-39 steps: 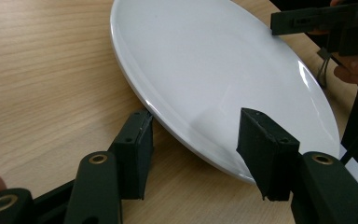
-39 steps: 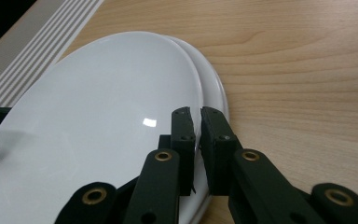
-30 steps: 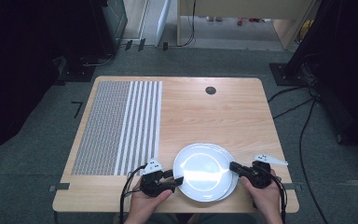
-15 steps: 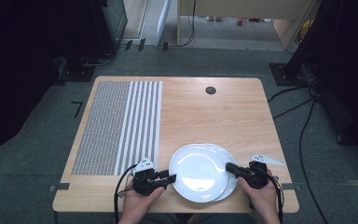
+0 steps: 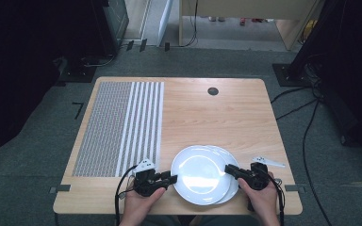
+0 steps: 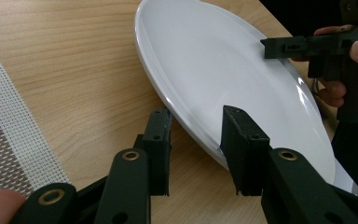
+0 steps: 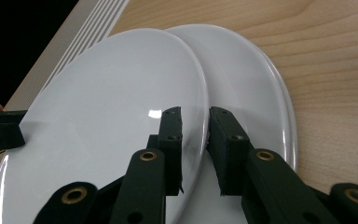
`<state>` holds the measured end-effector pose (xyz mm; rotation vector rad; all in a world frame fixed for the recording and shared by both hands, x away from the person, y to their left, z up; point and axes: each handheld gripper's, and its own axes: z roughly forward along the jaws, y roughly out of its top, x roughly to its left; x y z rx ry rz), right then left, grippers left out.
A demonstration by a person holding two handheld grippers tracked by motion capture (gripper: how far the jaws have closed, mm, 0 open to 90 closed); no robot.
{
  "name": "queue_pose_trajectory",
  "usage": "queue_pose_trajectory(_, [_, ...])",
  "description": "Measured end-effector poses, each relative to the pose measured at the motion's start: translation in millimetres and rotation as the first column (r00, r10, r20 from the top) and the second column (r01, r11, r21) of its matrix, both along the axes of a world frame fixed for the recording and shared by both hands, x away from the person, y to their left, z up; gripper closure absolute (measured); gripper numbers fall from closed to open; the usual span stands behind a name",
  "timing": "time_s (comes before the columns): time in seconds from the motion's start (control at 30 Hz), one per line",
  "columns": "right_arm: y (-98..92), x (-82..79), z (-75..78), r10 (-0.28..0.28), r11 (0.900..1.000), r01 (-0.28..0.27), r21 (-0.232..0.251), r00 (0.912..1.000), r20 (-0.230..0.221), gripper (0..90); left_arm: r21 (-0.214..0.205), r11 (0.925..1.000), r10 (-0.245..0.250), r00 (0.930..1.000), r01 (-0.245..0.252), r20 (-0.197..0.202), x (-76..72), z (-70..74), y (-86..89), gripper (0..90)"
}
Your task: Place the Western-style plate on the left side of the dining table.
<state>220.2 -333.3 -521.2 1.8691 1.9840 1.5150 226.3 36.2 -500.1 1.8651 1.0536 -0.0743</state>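
Two white plates lie near the table's front edge. The top plate (image 5: pixel 199 173) sits shifted left over the lower plate (image 5: pixel 228 156), whose right part shows as a crescent. My right gripper (image 5: pixel 229 170) is shut on the top plate's right rim (image 7: pixel 200 116), one jaw above and one below, with the lower plate (image 7: pixel 247 74) beneath. My left gripper (image 5: pixel 172 179) is open at the top plate's left side. In the left gripper view its jaws stand apart on either side of the plate's rim (image 6: pixel 191 123), and the right gripper (image 6: pixel 284 46) shows across the plate.
A grey and white striped woven mat (image 5: pixel 118 127) covers the left part of the wooden table (image 5: pixel 217 117). A black round grommet (image 5: pixel 212 91) sits near the far edge. The table's front edge lies just behind both hands. Cables run over the floor at the right.
The right gripper has moved left with the top plate, sliding it off-centre and uncovering the lower plate's right side. The left gripper has backed left along the plate's edge.
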Motion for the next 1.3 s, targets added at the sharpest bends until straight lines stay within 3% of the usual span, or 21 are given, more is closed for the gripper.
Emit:
queue_pose_trajectory(0.3, [-1.4, -1.9, -0.6, -0.058, 0.9968, 0.058, 0.055, 0.9983, -0.01, 82.0, 0.009, 1.0, 0.0, 1.0, 0.0, 0.007, -1.6, -0.2, -2.4, 66.7])
queue_pose_trajectory(0.6, [-7.5, -3.7, 1.3, -0.116, 0.979, 0.126, 0.16, 0.9908, -0.071, 85.9, 0.003, 1.0, 0.007, 1.0, -0.007, -0.005, -2.0, -2.2, -3.9, 67.0])
queue_pose_trajectory(0.8, [-9.5, -4.8, 2.8, -0.119, 0.9699, 0.132, 0.205, 0.9901, -0.075, 87.1, 0.015, 0.9998, 0.014, 0.9999, -0.014, 0.0, -2.7, -1.3, -4.4, 67.0])
queue_pose_trajectory(1.07, [-13.6, -4.9, 2.1, -0.117, 0.9482, 0.14, 0.285, 0.9883, -0.098, 88.4, 0.007, 0.9999, 0.015, 0.9999, -0.015, -0.002, -2.8, -1.2, -2.9, 68.0])
queue_pose_trajectory(1.3, [-13.7, -5.3, 2.1, -0.118, 0.9478, 0.145, 0.284, 0.987, -0.108, 88.4, 0.01, 0.9998, 0.016, 0.9999, -0.016, 0.0, -3.1, -0.6, -3.2, 68.0])
